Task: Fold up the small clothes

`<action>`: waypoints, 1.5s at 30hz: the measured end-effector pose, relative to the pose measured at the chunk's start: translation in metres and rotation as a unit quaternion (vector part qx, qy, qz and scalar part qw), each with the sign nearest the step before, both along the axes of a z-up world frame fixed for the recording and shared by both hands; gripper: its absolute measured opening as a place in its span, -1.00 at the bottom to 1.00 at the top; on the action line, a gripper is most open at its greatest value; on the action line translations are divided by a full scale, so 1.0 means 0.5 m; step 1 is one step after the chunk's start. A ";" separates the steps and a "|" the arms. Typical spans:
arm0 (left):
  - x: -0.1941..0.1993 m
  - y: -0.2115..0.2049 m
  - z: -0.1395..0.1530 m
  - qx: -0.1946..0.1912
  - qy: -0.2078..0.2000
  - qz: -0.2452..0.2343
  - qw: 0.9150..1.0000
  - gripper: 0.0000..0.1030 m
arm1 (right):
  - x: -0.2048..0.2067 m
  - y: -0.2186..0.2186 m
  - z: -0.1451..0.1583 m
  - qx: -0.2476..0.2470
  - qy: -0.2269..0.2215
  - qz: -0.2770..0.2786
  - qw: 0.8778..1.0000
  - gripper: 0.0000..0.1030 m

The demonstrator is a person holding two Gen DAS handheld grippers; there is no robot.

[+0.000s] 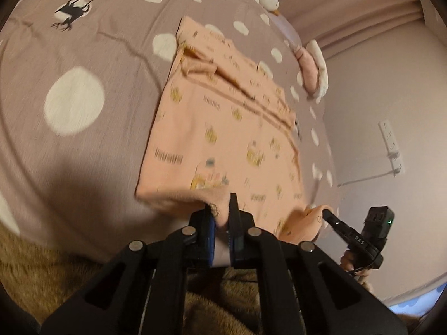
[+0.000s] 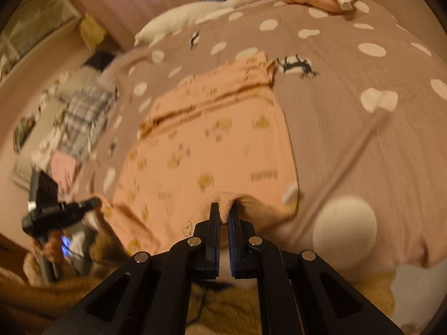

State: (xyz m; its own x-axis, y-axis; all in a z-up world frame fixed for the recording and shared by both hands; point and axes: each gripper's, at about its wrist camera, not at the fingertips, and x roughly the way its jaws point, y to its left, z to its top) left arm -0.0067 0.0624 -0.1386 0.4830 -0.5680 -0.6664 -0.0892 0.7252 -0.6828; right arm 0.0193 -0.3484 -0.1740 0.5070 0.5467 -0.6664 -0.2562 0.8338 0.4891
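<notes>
Both grippers are pinching the peach garment (image 1: 223, 128) along its near hem, left gripper (image 1: 222, 209) and right gripper (image 2: 223, 212) clamped tight on the spotted bedspread (image 1: 83, 64).

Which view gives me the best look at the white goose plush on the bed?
The right wrist view: the white goose plush lies there nearly whole, body, neck, head and orange beak, beyond the peach garment. The left wrist view catches only its head and beak at the top edge of the bed.
</notes>
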 end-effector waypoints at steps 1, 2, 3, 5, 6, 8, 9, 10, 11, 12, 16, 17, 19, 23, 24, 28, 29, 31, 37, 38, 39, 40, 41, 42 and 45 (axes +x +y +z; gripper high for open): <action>0.013 0.000 0.002 0.001 -0.002 0.000 1.000 -0.88 | 0.020 0.000 -0.002 0.003 0.004 -0.008 1.000 -0.88; 0.029 0.000 0.001 0.002 -0.005 -0.002 1.000 -0.87 | 0.032 0.002 -0.003 0.005 0.008 -0.010 1.000 -0.88; 0.042 0.002 -0.002 0.001 -0.002 0.001 1.000 -0.87 | 0.049 0.000 -0.007 0.008 0.015 -0.015 1.000 -0.88; 0.077 0.005 -0.017 -0.001 0.011 0.005 1.000 -0.87 | 0.080 0.002 -0.020 0.018 0.032 -0.024 0.999 -0.88; 0.093 0.007 -0.025 0.002 0.020 0.010 1.000 -0.87 | 0.096 0.002 -0.031 0.022 0.045 -0.033 0.998 -0.88; 0.117 0.009 -0.039 0.010 0.028 0.011 1.000 -0.87 | 0.121 0.002 -0.048 0.027 0.061 -0.044 0.997 -0.88; 0.128 0.012 -0.046 0.013 0.037 0.016 0.999 -0.87 | 0.129 -0.001 -0.053 0.026 0.068 -0.052 0.996 -0.88; 0.134 0.016 -0.050 0.013 0.041 0.016 0.999 -0.87 | 0.139 0.000 -0.061 0.026 0.076 -0.061 0.995 -0.88; 0.143 0.018 -0.054 0.010 0.042 0.016 0.999 -0.87 | 0.144 -0.002 -0.063 0.028 0.078 -0.064 0.995 -0.88; 0.149 0.019 -0.056 0.008 0.042 0.018 0.999 -0.86 | 0.148 -0.002 -0.065 0.032 0.080 -0.067 0.994 -0.88; 0.170 0.025 -0.058 0.010 0.039 0.020 0.999 -0.86 | 0.154 -0.004 -0.058 0.031 0.075 -0.073 0.994 -0.88; 0.174 0.028 -0.059 0.007 0.041 0.022 0.999 -0.85 | 0.155 -0.006 -0.055 0.031 0.072 -0.075 0.994 -0.88; 0.182 0.033 -0.061 0.007 0.049 0.028 0.998 -0.84 | 0.157 -0.011 -0.048 0.032 0.066 -0.083 0.994 -0.88; 0.186 0.044 -0.051 0.013 0.043 0.039 0.998 -0.52 | 0.154 -0.029 -0.030 0.021 0.043 -0.112 0.993 -0.88; 0.185 0.049 -0.045 0.016 0.038 0.043 0.998 -0.48 | 0.154 -0.031 -0.027 0.019 0.040 -0.111 0.993 -0.88; 0.178 0.070 -0.019 0.038 0.018 0.056 0.998 -0.46 | 0.146 -0.030 -0.005 -0.022 0.024 -0.111 0.993 -0.85; 0.176 0.074 -0.014 0.042 0.014 0.057 0.997 -0.46 | 0.143 -0.032 0.003 -0.032 0.016 -0.116 0.993 -0.82; 0.169 0.084 -0.002 0.050 0.005 0.059 0.997 -0.47 | 0.140 -0.038 0.015 -0.046 0.005 -0.130 0.990 -0.57; 0.156 0.084 0.009 0.080 -0.009 0.053 0.995 -0.51 | 0.142 -0.046 0.016 -0.063 0.004 -0.124 0.990 -0.29; 0.157 0.080 0.008 0.084 -0.010 0.050 0.995 -0.52 | 0.145 -0.038 0.011 -0.072 0.009 -0.117 0.990 -0.29; 0.158 0.077 0.007 0.089 -0.010 0.047 0.995 -0.52 | 0.147 -0.029 0.004 -0.083 0.015 -0.107 0.991 -0.29; 0.159 0.073 0.006 0.097 -0.009 0.043 0.994 -0.52 | 0.154 -0.015 -0.008 -0.096 0.024 -0.093 0.991 -0.29; 0.160 0.070 0.006 0.102 -0.008 0.042 0.994 -0.52 | 0.155 -0.008 -0.015 -0.104 0.027 -0.084 0.991 -0.29; 0.160 0.068 0.005 0.105 -0.007 0.042 0.994 -0.52 | 0.160 0.003 -0.025 -0.115 0.029 -0.077 0.990 -0.29; 0.160 0.062 0.004 0.109 -0.007 0.040 0.993 -0.52 | 0.173 0.016 -0.047 -0.138 0.038 -0.070 0.987 -0.29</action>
